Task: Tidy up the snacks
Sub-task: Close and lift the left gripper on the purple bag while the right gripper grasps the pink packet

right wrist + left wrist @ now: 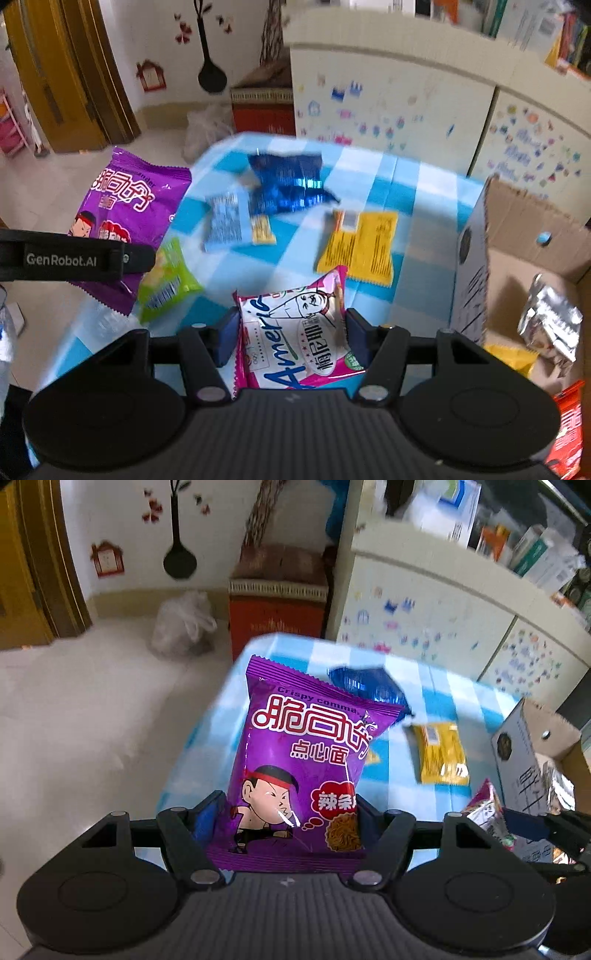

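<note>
- We have 2 snack packs in hand: the purple noodle-snack bag (295, 760) fills the centre of the left wrist view, pinched low down by the left gripper (286, 819), its fingers closed on the bag's sides.
- The pink-and-white packet (295, 339) sits at lower centre of the right wrist view, squeezed between the fingers of the right gripper (291, 336).
- Both packs appear held clear of the checked worktop (406, 192), which we judge readies them for carrying.
- The open cardboard box (517, 221) at the right edge already holds a silver packet (550, 325), so it looks like our destination.
- On the worktop remain a blue bag (291, 184), a yellow packet (362, 243), a green packet (166, 280) and a pale blue packet (225, 221).
</note>
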A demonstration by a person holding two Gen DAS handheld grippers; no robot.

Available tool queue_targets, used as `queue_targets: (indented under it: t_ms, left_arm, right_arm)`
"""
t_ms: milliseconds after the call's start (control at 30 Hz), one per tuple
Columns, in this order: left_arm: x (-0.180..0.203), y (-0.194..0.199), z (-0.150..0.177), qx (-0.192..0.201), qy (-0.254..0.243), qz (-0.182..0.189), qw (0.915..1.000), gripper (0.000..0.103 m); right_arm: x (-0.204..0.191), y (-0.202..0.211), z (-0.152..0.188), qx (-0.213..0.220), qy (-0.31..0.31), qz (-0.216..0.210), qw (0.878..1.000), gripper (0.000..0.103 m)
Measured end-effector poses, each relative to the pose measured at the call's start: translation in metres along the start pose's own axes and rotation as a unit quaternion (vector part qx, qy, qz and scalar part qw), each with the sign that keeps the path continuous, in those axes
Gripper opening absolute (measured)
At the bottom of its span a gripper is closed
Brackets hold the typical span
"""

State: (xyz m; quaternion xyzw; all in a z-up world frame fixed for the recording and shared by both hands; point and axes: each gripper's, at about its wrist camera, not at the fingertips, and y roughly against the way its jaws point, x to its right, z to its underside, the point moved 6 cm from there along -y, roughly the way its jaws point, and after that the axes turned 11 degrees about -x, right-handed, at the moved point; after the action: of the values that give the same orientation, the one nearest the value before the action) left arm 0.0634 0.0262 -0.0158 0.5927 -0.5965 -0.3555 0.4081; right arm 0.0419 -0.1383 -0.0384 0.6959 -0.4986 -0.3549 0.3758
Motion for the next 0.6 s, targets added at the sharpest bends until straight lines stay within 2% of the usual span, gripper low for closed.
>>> queue_targets:
  t_ms: [400,600]
  left_arm:
    - [0.002,0.049,-0.01,0.048,0.011,0.034,0.9982,0.076]
    - [0.014,0.06,-0.008,0.062,-0.007,0.038,0.9973,0.076]
  right_arm:
    - [0.012,0.077,-0.002,0.079,-0.016,-0.012,0.997,0.061]
    - [0.023,0.106,0.002,0.108,-0.031,-0.019,0.993,0.061]
